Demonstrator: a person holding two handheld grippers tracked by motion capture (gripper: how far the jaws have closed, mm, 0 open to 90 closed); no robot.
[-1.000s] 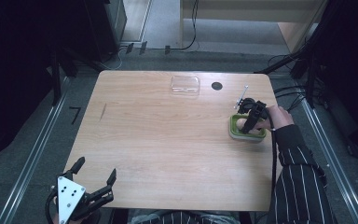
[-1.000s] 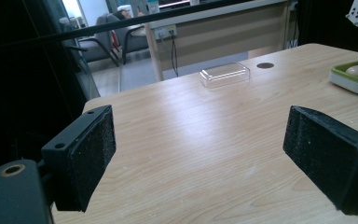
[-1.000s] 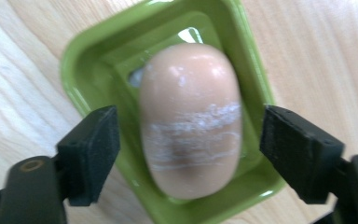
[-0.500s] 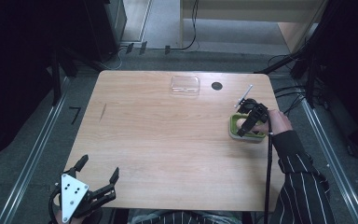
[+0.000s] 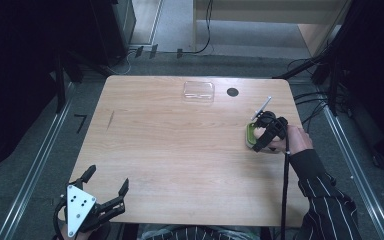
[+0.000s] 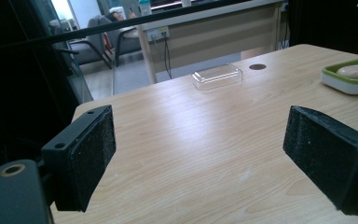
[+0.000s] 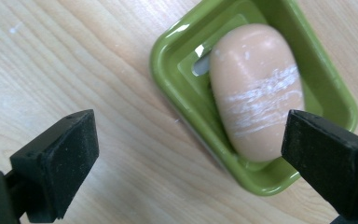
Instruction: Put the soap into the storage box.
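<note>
Hovering over soap [image 7: 256, 93] in green dish [image 7: 177, 84], right gripper [image 7: 189, 158] jaws spread. Left gripper [image 5: 107, 187] spread at table [image 5: 180, 150] corner; clear lid [image 5: 198, 91] far side.

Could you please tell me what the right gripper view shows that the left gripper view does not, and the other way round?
The right gripper view looks down into the green soap dish: white scuff streaks across the peach soap bar and a slot in the dish floor beside it. The right gripper is open, one jaw over the bare wood, the other over the dish.

The left gripper view shows the clear plastic lid, a dark round hole in the tabletop, and the room beyond.

Both show the dish, soap and wooden table.
</note>
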